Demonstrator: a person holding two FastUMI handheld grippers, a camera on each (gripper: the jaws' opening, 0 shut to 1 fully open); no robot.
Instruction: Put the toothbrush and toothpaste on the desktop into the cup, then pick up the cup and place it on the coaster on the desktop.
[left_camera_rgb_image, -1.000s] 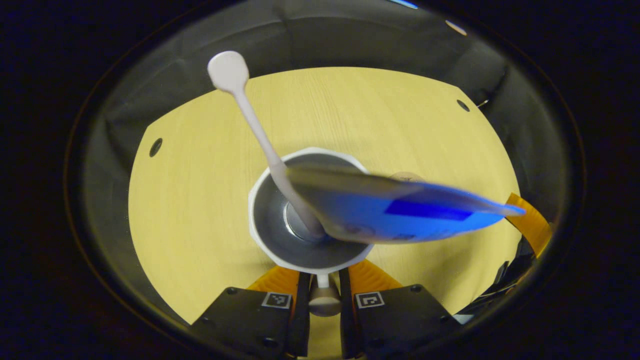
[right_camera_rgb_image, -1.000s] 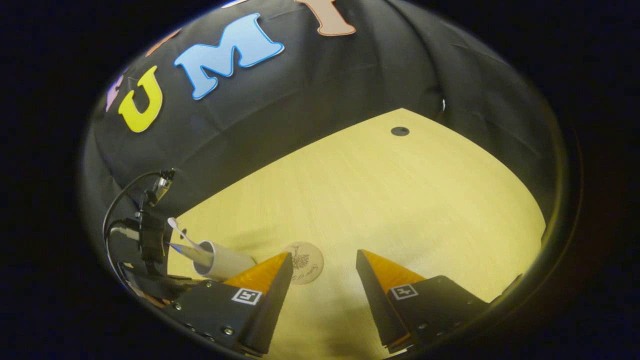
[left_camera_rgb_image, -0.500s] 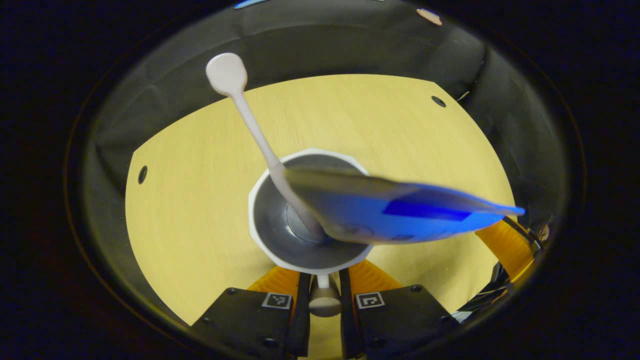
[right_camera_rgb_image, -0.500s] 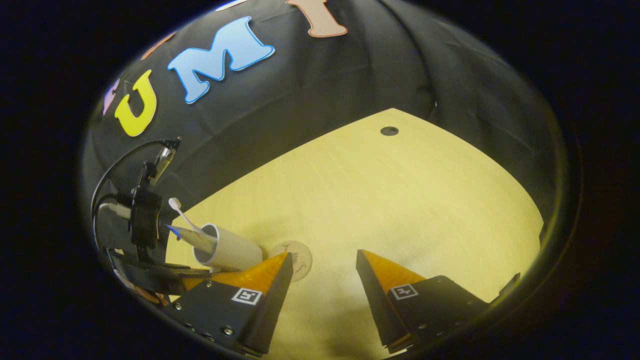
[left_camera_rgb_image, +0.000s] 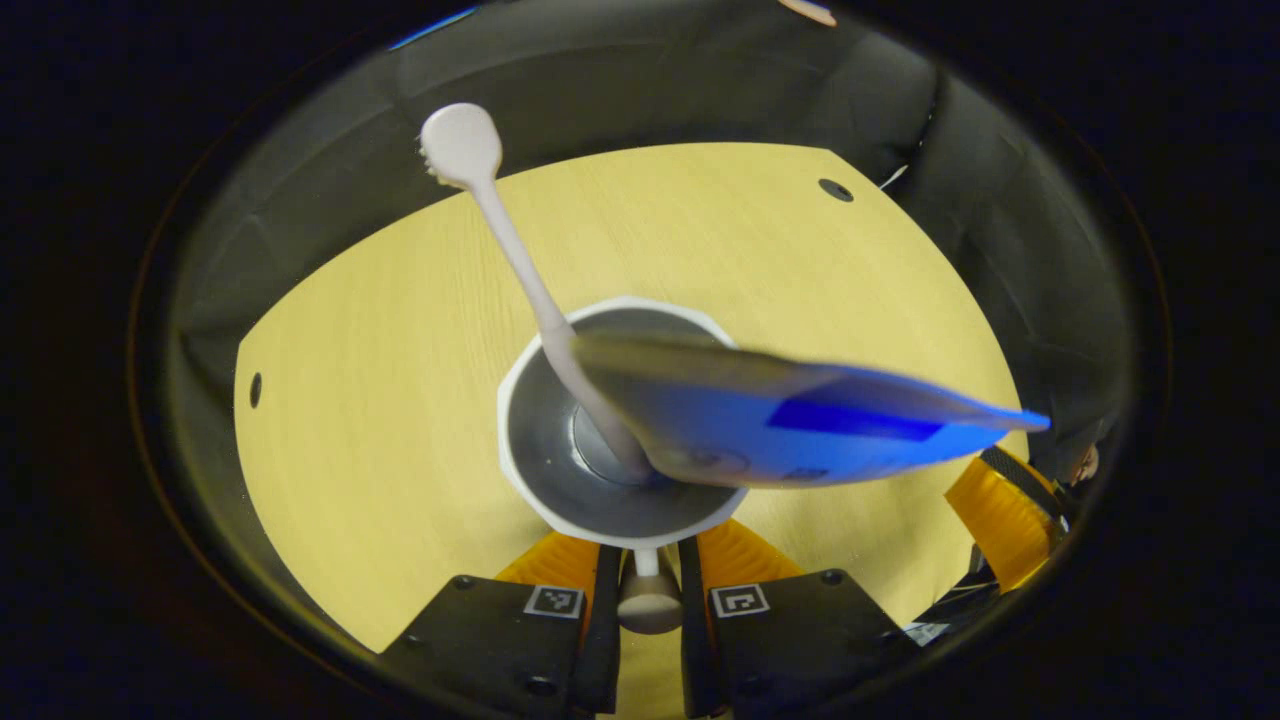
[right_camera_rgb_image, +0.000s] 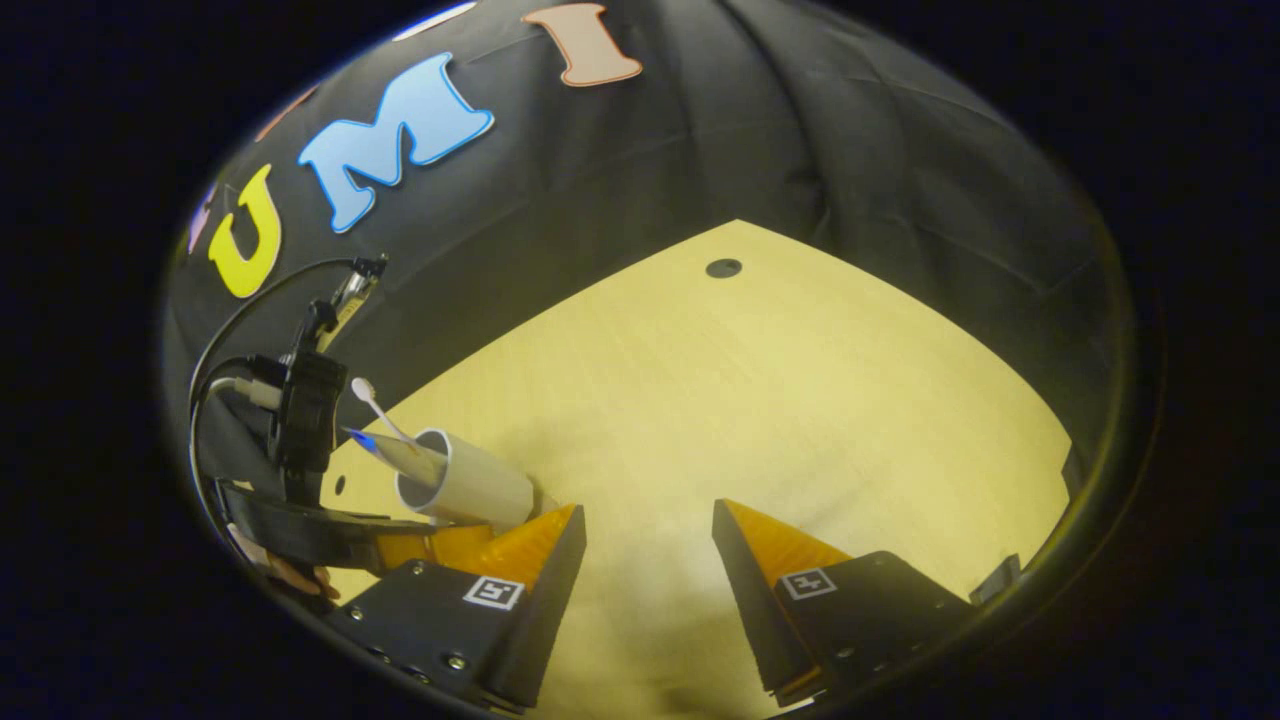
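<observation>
— Cup (left_camera_rgb_image: 620, 420) status? And the tongs?
— Clamped by its handle between the left gripper (left_camera_rgb_image: 648, 585) fingers, closed tight on that handle. White, ten-sided rim, grey inside, seen from straight above.
— Contents?
— White toothbrush (left_camera_rgb_image: 505, 250), head up, leaning out past the rim toward the booth wall; blue toothpaste tube (left_camera_rgb_image: 800, 420), slanted across the opening, crimped end well beyond the rim. Both bottomed in the cup.
— Over what?
— Pale wooden desktop (left_camera_rgb_image: 380, 400); cannot tell whether resting or lifted.
— Right gripper (right_camera_rgb_image: 640, 535)?
— Spread wide, gripping nothing, above bare desktop (right_camera_rgb_image: 750, 400). Cup (right_camera_rgb_image: 470, 485) just left of its left finger, tilted in that view, toothbrush (right_camera_rgb_image: 375, 405) and toothpaste tube (right_camera_rgb_image: 390, 450) poking out.
</observation>
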